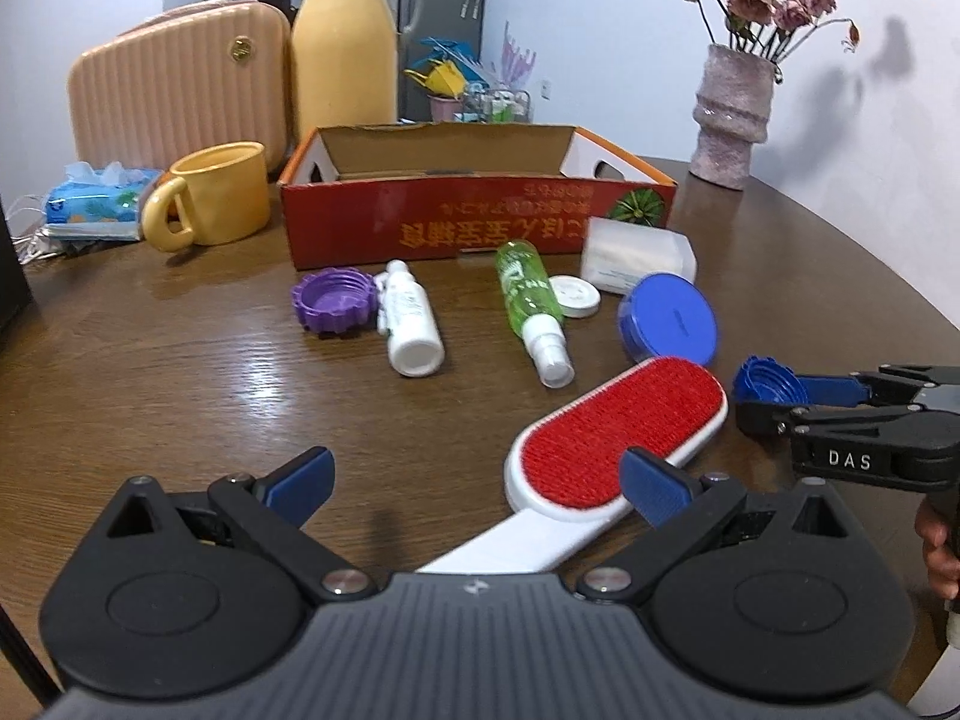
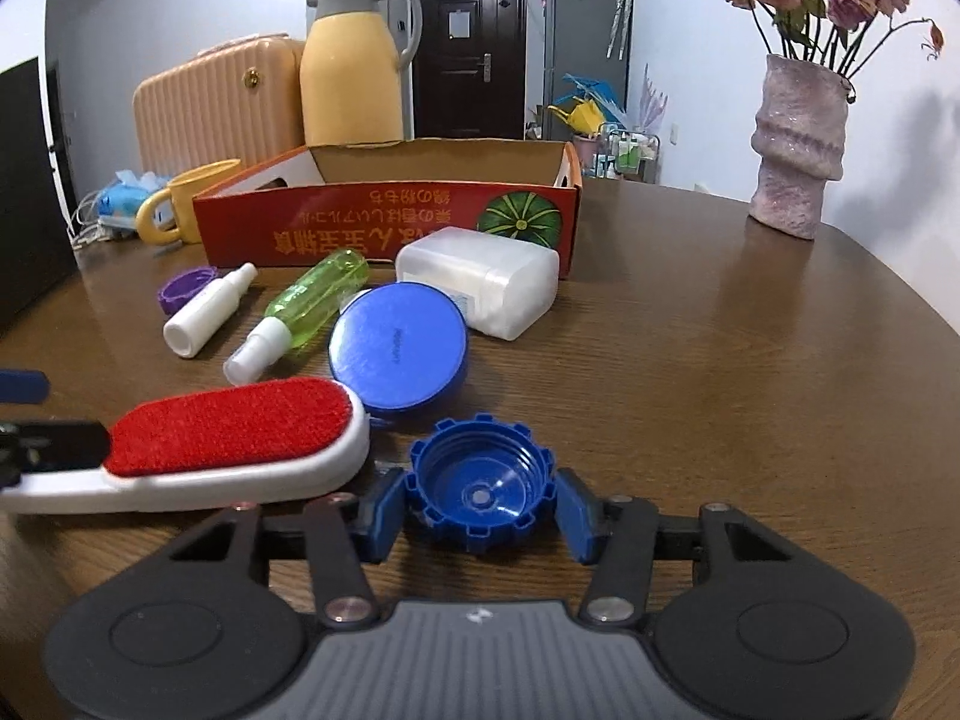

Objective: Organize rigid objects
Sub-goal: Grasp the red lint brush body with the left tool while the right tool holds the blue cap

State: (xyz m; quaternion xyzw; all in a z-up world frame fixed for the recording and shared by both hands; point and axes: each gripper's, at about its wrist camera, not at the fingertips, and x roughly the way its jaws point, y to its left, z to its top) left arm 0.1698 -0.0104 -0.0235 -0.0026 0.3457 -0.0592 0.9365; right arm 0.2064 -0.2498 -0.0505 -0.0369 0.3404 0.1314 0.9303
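Note:
My right gripper (image 2: 480, 510) has its jaws around a blue notched bottle cap (image 2: 480, 483) on the table; the left pad touches it, the right pad stands just off it. The cap also shows in the left wrist view (image 1: 768, 387). My left gripper (image 1: 480, 480) is open over the white handle of a red lint brush (image 1: 618, 426), which also shows in the right wrist view (image 2: 234, 426). An open red cardboard box (image 1: 480, 216) stands behind. In front of it lie a purple cap (image 1: 330, 300), a white bottle (image 1: 408, 318), a green spray bottle (image 1: 531, 306), a blue round lid (image 1: 669, 318) and a white plastic case (image 1: 636, 258).
A yellow mug (image 1: 210, 195), a tissue pack (image 1: 96, 204), a peach case (image 1: 174, 78) and a yellow thermos (image 1: 345, 42) stand at the back left. A pink vase with dried roses (image 1: 729, 114) stands at the back right. A small white lid (image 1: 575, 295) lies by the green bottle.

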